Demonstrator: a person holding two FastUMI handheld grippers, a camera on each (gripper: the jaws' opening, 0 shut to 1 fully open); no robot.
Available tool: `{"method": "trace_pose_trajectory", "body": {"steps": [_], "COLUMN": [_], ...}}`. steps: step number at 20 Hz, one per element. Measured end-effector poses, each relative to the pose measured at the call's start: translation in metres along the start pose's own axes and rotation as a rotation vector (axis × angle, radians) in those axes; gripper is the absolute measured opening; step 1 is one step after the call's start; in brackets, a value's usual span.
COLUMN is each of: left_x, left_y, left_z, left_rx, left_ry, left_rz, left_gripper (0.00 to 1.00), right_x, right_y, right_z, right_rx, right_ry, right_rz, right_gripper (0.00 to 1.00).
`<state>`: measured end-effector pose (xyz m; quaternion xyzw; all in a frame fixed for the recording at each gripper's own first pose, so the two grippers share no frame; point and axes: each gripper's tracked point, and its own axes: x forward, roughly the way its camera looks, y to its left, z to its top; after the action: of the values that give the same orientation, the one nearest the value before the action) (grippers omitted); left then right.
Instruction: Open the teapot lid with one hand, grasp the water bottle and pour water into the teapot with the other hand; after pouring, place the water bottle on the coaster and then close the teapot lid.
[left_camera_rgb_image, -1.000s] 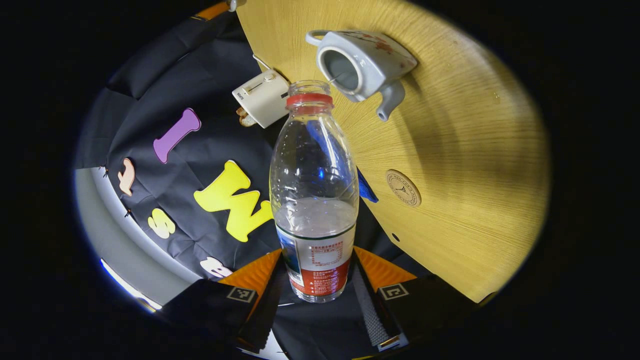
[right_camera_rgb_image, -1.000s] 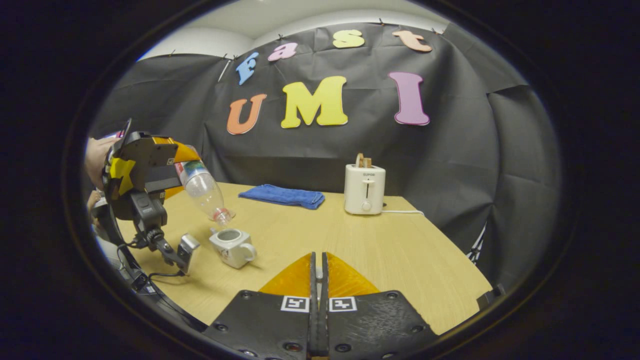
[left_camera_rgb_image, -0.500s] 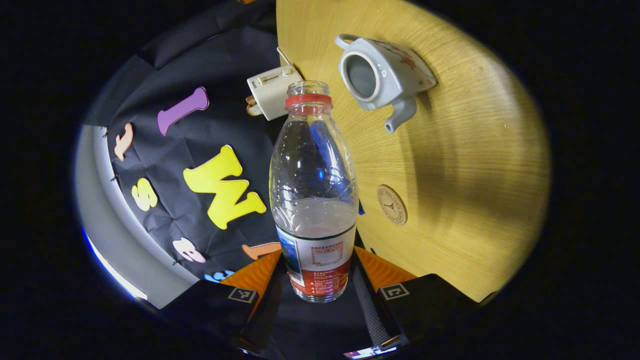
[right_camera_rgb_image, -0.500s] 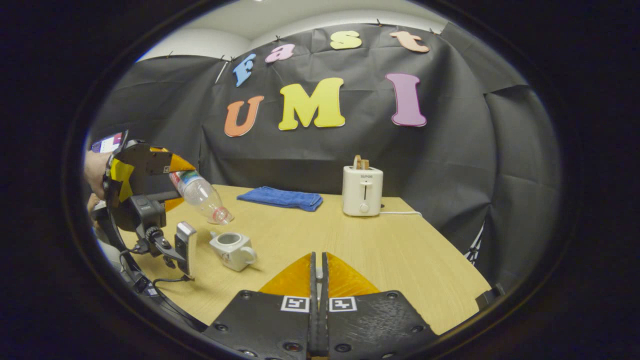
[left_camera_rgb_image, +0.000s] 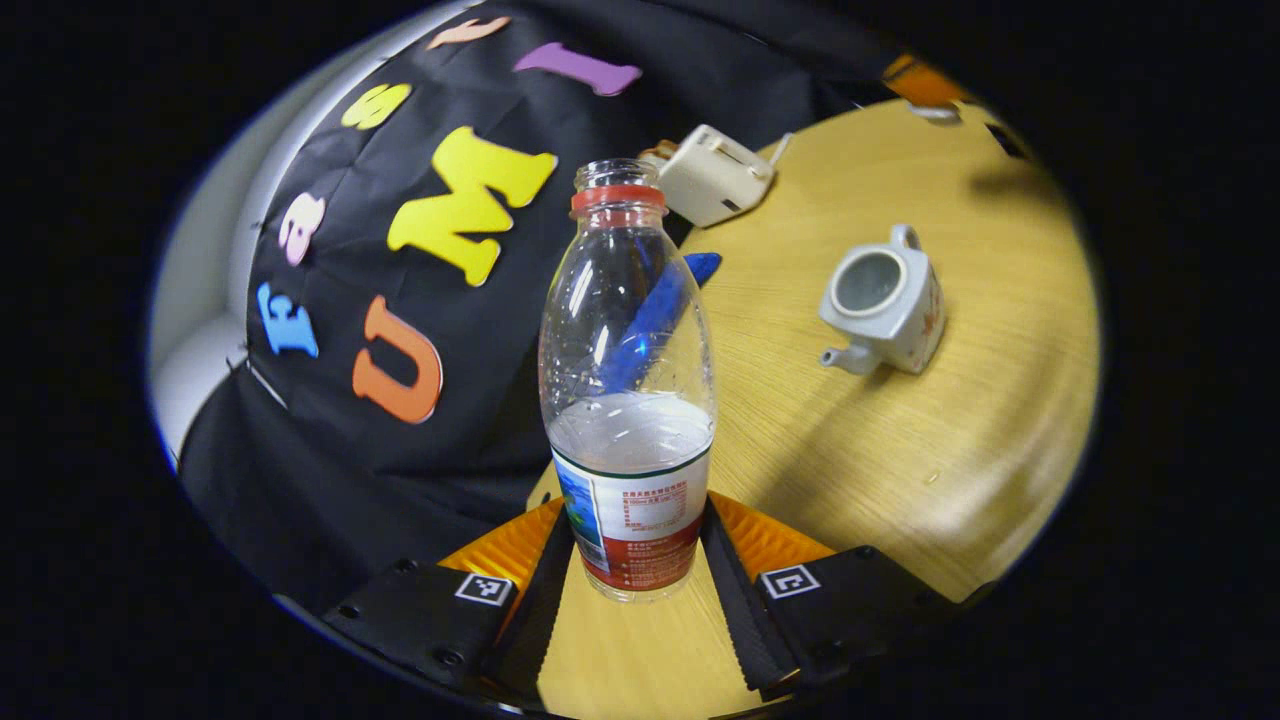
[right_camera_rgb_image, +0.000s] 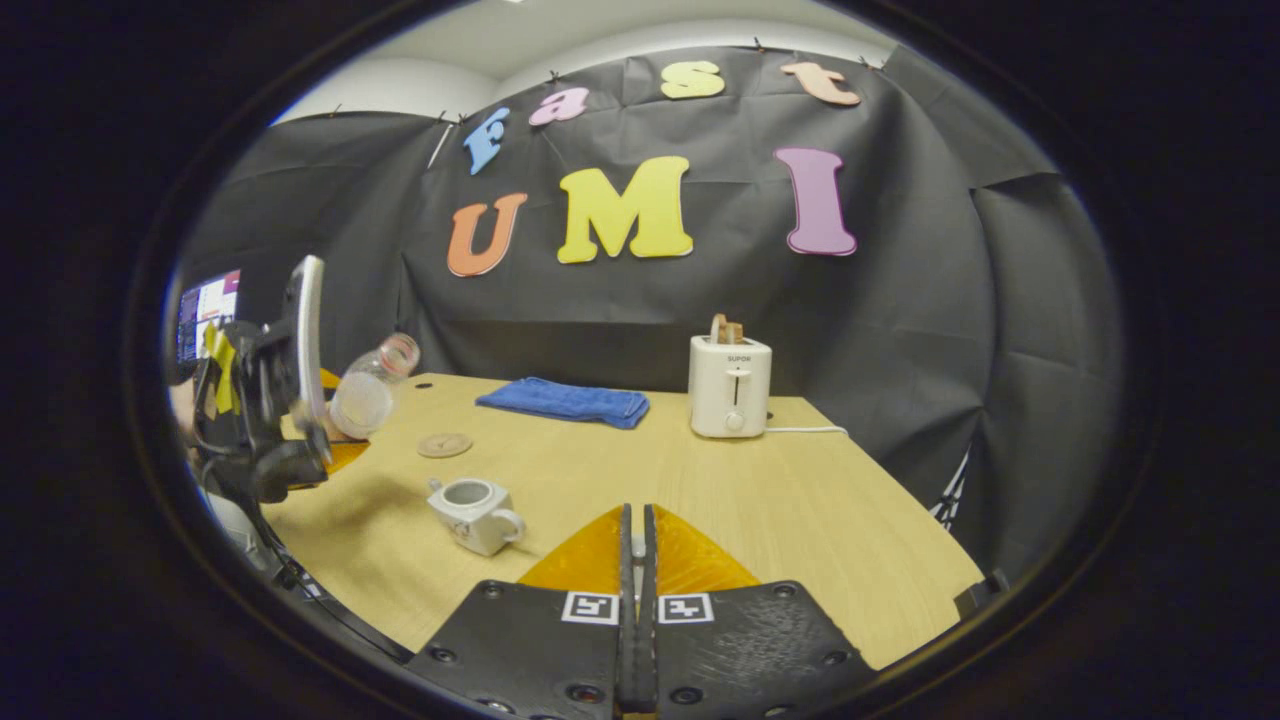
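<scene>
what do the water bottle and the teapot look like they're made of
Water bottle: clear, thin plastic by the look; the blue cloth shows through it.
Teapot: likely glazed ceramic, with an opaque, pale, smooth surface and thick rim.

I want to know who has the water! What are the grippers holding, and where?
Left gripper grips the water bottle at its labelled base.

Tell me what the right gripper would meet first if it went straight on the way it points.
Likely the toaster near the table's far edge, slightly right of the right gripper's line; if it passes, the black cloth wall. Depth is unclear.
</scene>
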<state>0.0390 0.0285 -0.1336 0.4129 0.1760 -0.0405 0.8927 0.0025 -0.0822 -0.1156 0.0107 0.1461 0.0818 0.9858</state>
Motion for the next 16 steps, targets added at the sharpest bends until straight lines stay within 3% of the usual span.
{"method": "trace_pose_trajectory", "body": {"steps": [7,10,16], "left_x": [-0.024,-0.024,-0.017], "left_y": [0.001,0.013,0.051], "left_z": [0.002,0.014,0.037], "left_rx": [-0.57,-0.682,-0.802], "left_ry": [-0.101,-0.158,-0.256], "left_rz": [-0.01,-0.01,0.032], "left_gripper": [0.75,0.75,0.74], "right_x": [0.003,0.006,0.005], "right_y": [0.002,0.009,0.028], "right_z": [0.016,0.02,0.017], "right_rx": [0.004,-0.001,-0.024], "right_ry": [-0.016,-0.023,-0.015], "right_rz": [-0.02,-0.022,-0.013], "right_gripper": [0.0,0.0,0.0]}}
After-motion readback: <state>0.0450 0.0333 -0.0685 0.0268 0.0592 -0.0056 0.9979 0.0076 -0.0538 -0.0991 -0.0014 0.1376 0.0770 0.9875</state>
